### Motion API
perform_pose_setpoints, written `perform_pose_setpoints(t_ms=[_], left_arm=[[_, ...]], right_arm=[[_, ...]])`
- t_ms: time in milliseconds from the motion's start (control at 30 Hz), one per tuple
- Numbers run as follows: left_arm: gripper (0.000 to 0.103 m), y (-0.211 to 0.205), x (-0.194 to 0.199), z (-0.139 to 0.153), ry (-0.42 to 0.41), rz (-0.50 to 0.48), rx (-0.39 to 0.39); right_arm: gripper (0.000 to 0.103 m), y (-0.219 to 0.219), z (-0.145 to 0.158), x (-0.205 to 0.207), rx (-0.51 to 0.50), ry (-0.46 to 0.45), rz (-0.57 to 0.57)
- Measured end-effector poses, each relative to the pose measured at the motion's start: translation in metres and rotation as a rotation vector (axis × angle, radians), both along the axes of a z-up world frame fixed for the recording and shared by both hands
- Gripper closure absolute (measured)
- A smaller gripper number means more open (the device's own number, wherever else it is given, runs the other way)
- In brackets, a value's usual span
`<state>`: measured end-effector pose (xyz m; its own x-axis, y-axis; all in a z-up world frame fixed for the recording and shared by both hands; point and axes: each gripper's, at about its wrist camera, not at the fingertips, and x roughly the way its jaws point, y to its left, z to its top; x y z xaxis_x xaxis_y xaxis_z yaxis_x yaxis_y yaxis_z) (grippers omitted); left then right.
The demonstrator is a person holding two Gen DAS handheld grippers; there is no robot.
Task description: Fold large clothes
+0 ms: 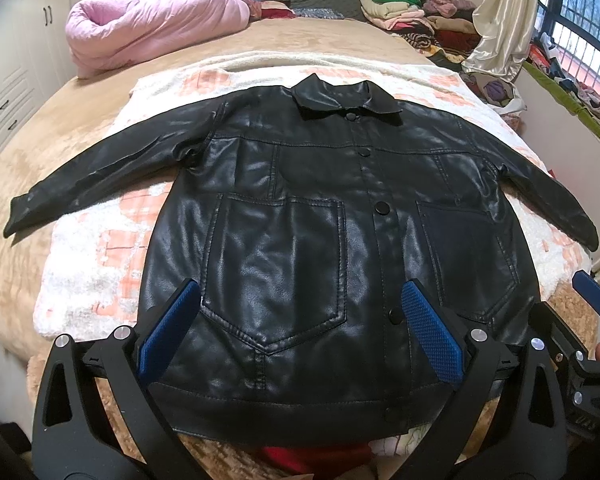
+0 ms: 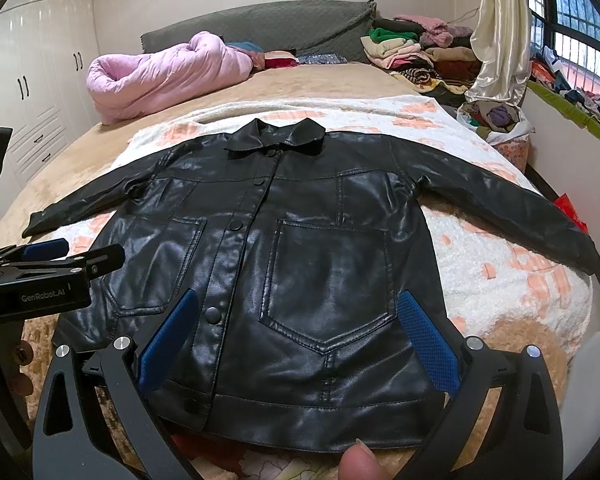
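Left wrist view: the black jacket [image 1: 300, 240] lies flat, front up, on the white-and-orange blanket [image 1: 100, 256] covering the bed [image 1: 60, 152]; sleeves reach toward 9 and 3 o'clock, with bare blanket beyond both cuffs. The left gripper [image 1: 300, 328] hovers above the hem at 6 o'clock, fingers spread wide, grasping nothing.

Right wrist view: the right gripper [image 2: 298, 334] hangs likewise over the hem, fingers released. A thumb [image 2: 358, 462] shows at 6 o'clock; the left gripper sits at 9.
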<state>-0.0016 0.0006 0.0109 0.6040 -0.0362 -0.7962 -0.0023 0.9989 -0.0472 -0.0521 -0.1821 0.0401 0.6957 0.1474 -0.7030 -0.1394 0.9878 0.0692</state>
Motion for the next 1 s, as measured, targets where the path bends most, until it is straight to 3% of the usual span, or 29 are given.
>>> perform_pose_setpoints(t_ms=[467,1000], left_arm=[[0.009,-0.003,0.013,0.0,0.01,0.001,-0.008],[0.009,-0.016,0.085,0.006,0.029,0.002,-0.074]], right_arm=[[0.004,-0.005,-0.002,0.016,0.042,0.03,-0.011],[0.004,-0.031,0.012,0.085,0.109,0.021,-0.092]])
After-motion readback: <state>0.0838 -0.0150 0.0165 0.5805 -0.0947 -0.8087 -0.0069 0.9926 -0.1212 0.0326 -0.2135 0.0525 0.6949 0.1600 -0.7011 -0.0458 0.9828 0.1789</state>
